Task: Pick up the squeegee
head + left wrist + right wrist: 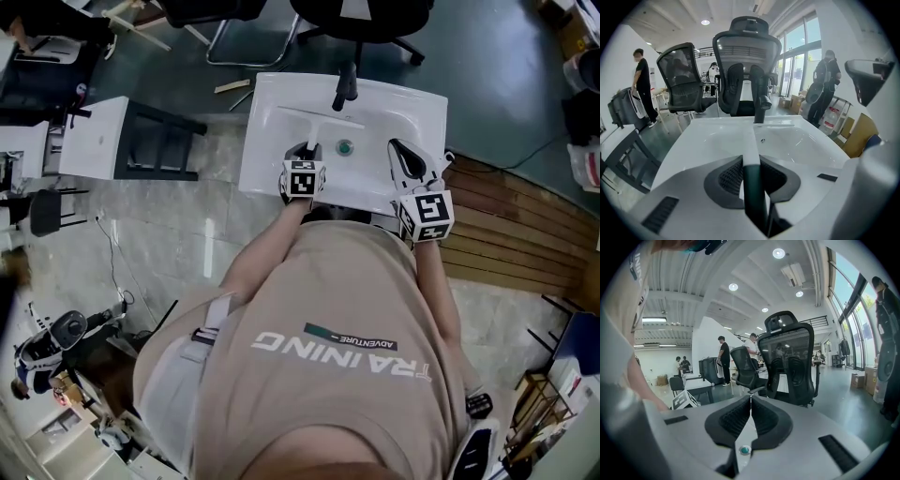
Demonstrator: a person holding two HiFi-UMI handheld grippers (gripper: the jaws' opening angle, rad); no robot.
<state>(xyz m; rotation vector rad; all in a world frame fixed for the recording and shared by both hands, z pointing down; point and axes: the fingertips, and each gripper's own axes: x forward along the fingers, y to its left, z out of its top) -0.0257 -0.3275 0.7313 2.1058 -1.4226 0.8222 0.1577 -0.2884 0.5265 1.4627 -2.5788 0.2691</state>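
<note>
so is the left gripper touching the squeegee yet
Touching. The left gripper view shows the left gripper with its jaws closed on the squeegee, both pads pressing against its dark handle with no gap on either side.

Overhead head view; low, close gripper views; office chair [746, 70] in common

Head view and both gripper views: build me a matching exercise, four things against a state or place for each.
Things:
1. left gripper
2. right gripper
3. faucet
4. drain

States or places:
A. black, at the far rim of the sink
B. jaws together, nothing between them
C. in the bottom of the sink
D. closed on the dark handle of the squeegee

Pairs: 1-D, 2-B, 3-A, 4-C
</note>
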